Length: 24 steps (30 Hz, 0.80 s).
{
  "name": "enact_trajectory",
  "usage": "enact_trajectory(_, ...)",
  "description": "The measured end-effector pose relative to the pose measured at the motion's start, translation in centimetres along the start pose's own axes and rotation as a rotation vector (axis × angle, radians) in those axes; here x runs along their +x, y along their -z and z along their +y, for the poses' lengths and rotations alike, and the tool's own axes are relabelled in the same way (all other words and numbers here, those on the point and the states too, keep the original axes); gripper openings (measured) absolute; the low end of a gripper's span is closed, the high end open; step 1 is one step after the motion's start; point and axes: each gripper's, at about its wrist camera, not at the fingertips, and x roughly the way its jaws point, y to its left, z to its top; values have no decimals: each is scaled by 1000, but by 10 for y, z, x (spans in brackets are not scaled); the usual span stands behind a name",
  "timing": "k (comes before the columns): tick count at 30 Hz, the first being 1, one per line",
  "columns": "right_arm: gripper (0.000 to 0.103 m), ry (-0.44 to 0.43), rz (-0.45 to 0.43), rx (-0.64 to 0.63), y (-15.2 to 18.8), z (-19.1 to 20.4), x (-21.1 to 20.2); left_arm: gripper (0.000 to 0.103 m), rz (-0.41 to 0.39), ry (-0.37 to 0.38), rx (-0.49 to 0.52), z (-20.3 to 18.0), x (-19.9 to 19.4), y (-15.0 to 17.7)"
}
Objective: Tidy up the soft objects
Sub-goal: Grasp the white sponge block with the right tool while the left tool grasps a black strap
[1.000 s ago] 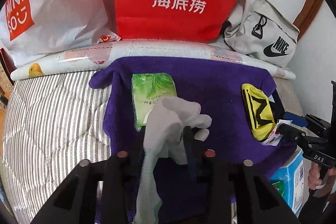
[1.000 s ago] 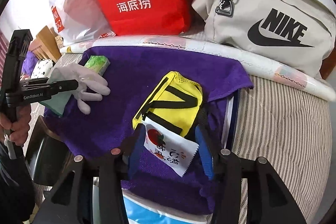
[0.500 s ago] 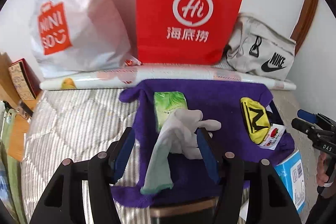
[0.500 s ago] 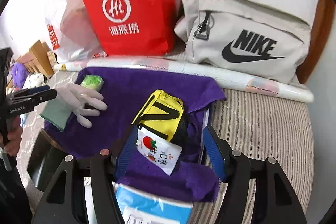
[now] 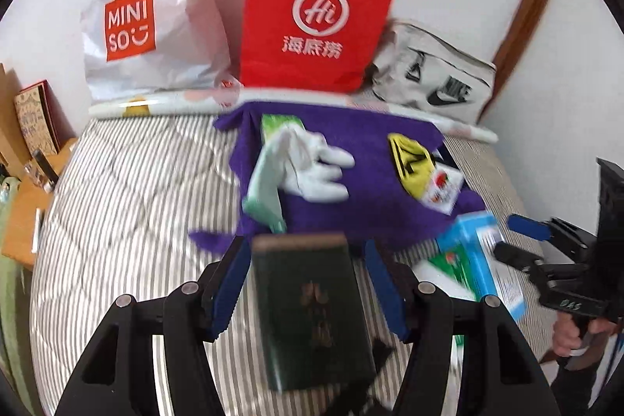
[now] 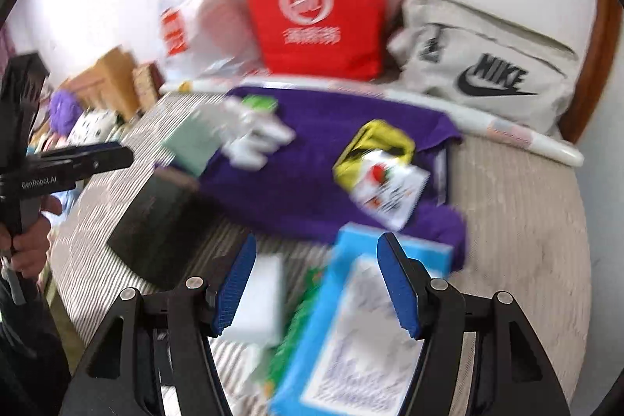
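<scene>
**Ana:** Striped bedding (image 5: 128, 205) carries it all, with a red paper bag (image 5: 318, 14) standing at the wall. Take the purple towel (image 5: 370, 151) as the landmark: on it lie a white glove (image 5: 312, 166), a green tissue pack (image 5: 279, 125) at its far edge, and a yellow pouch (image 5: 409, 153) with a small sachet (image 5: 442, 190) on the pouch's near side.

**Ben:** And the hand-held grippers?

**Ana:** Left hand-held gripper (image 5: 308, 283) and right hand-held gripper (image 6: 316, 283) both hang on the near side of the towel, jaws apart and gripping nothing. A dark green book (image 5: 312, 314) shows between the left jaws, a blue tissue box (image 6: 351, 330) between the right ones, but no pad presses on either.

**Ben:** What could go wrong?

**Ana:** Both views are smeared, so aim may be poor. A low reach could clip the book or box. I'd guess the glove's limp cuff, overhanging the towel's near edge, might drag the towel and scatter the pouch and sachet.
</scene>
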Motion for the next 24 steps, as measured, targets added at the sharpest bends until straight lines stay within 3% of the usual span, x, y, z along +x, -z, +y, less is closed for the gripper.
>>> enact_trajectory(6,64,-34,62,-17,27,29,17,59,17,29,-10,7,-18,41)
enact_trajectory(18,67,35,192,-51,35,52,61,59,35,64,14,7,-30,94)
enact_trajectory(21,49,58,173,-76,38,56,63,59,54,63,36,4,-23,103)
enact_trajectory(24,49,32,144,-67,42,57,54,59,75,67,51,0,-13,111)
